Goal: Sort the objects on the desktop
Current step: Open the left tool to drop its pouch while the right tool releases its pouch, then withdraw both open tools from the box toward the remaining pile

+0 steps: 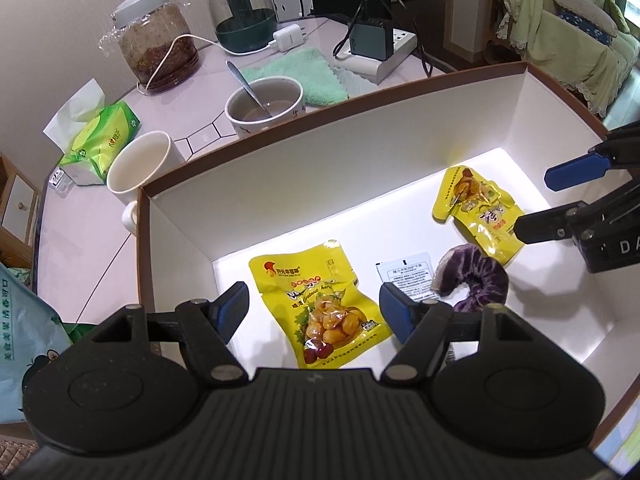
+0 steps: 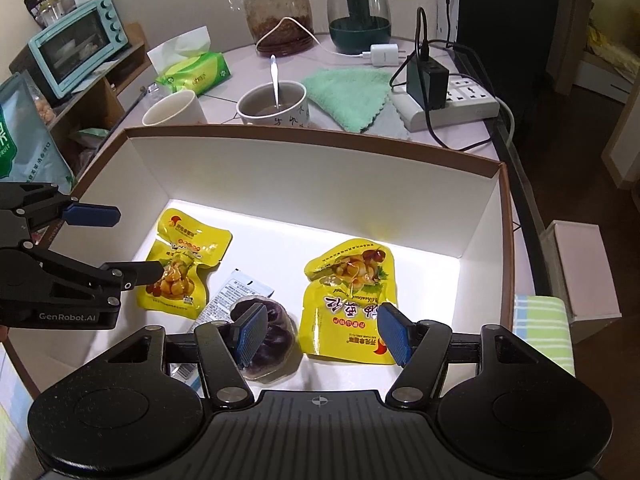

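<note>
Inside the white box (image 2: 280, 172) | right gripper (image 2: 322, 332) wide open, empty; yellow chestnut pouch (image 2: 352, 300) flat on floor between its fingers, long axis along them | left gripper (image 1: 314, 312) wide open, empty, over other pouch (image 1: 320, 304); judged: each arm takes its nearer pouch

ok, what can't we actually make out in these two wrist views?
- White sachet: print too small; in both views the purple scrunchie and a gripper finger cover part.
- Left chestnut pack: right wrist view, left gripper hides its edge.
- Scrunchie: right wrist view, right gripper finger covers part.
- Box near wall: behind gripper bodies.
</note>
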Tool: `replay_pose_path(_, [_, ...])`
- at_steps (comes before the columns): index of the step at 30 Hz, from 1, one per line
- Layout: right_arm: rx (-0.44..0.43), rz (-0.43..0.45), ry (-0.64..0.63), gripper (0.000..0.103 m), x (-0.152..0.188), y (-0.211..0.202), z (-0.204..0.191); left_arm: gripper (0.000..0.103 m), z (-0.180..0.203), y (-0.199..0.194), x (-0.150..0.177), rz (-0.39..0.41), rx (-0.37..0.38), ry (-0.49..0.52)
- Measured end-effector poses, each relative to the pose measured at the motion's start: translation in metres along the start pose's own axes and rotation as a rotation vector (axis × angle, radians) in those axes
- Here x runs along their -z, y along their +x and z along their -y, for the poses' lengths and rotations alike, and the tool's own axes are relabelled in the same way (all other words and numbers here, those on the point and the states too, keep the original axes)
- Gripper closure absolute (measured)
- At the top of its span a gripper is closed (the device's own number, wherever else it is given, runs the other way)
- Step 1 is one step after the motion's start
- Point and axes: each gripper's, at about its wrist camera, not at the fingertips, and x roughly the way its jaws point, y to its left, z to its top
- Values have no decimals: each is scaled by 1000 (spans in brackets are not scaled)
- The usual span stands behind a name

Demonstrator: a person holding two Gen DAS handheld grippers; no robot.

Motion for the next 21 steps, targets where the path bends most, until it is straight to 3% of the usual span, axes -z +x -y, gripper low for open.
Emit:
replay_pose_path(18, [-14, 74, 58, 38, 14, -41, -5, 25, 18, -46, 5, 66, -32, 23])
replay_pose_path(21, [-9, 111, 80, 6, 19, -55, -7, 25, 21, -59, 9, 77, -31, 16])
